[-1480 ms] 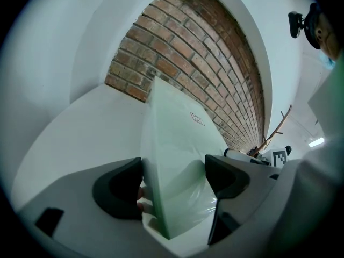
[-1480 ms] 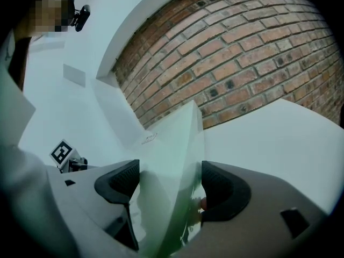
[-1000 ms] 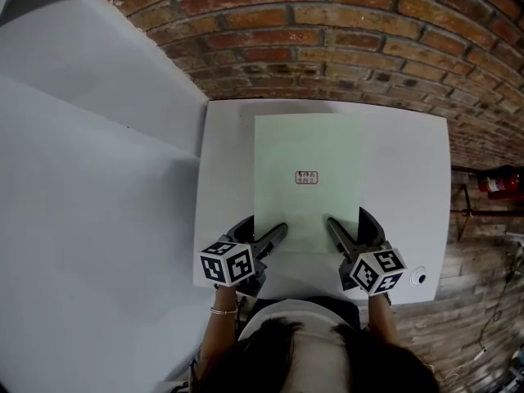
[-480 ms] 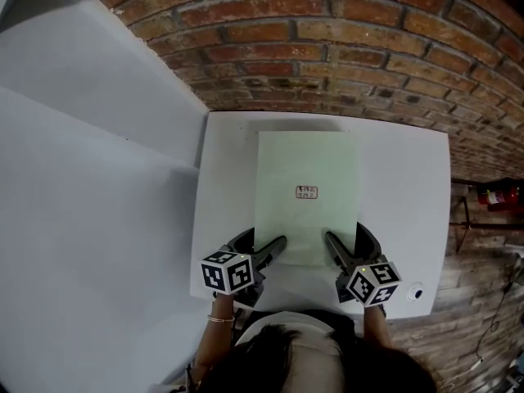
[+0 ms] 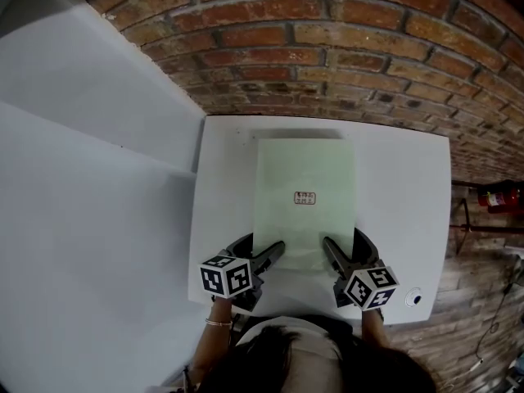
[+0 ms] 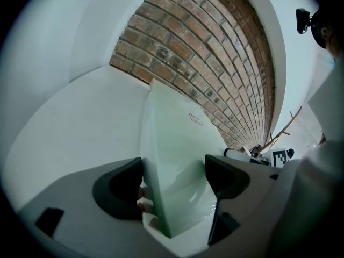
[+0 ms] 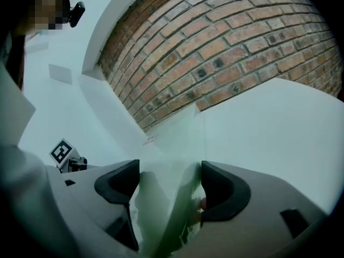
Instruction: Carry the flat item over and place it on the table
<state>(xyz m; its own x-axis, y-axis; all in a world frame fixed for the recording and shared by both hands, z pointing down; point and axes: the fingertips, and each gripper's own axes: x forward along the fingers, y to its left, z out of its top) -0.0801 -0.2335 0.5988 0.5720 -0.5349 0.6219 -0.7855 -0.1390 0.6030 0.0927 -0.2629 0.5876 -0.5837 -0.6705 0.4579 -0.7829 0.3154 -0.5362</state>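
**Carried Over the Table, Not Yet Laid Down**

Judged from the head view: brought as far as the white table (image 5: 219, 211) and held above its middle, so most of the carrying looks done. Left to do, on that reading: lowering flat, letting go, drawing both tools back. Hard to say whether the far edge already rests on the top; hinted otherwise by a dark strip of shadow just past that edge.

Starting at the left: bordered by a smooth white panel (image 5: 82, 178), matte and plain. Next, pinched at its near left corner by the left gripper (image 5: 260, 249), grey moulded jaws with black pads closed on the flat sheet (image 5: 304, 166). Seen almost edge-on in the left gripper view, with real thickness along the rim.

In the middle: rectangular, pale green, translucent, glossy enough to throw reflections by the pads. Rigid-looking, probably glass or acrylic. Marked near the centre with a small red-edged label (image 5: 304, 197), print too small to read.

Further right: gripped the same way at the near right corner by the right gripper (image 5: 345, 249), jaws closed on the pane. Backed by a rough red-brown brick wall (image 5: 327, 47) with pale mortar lines.
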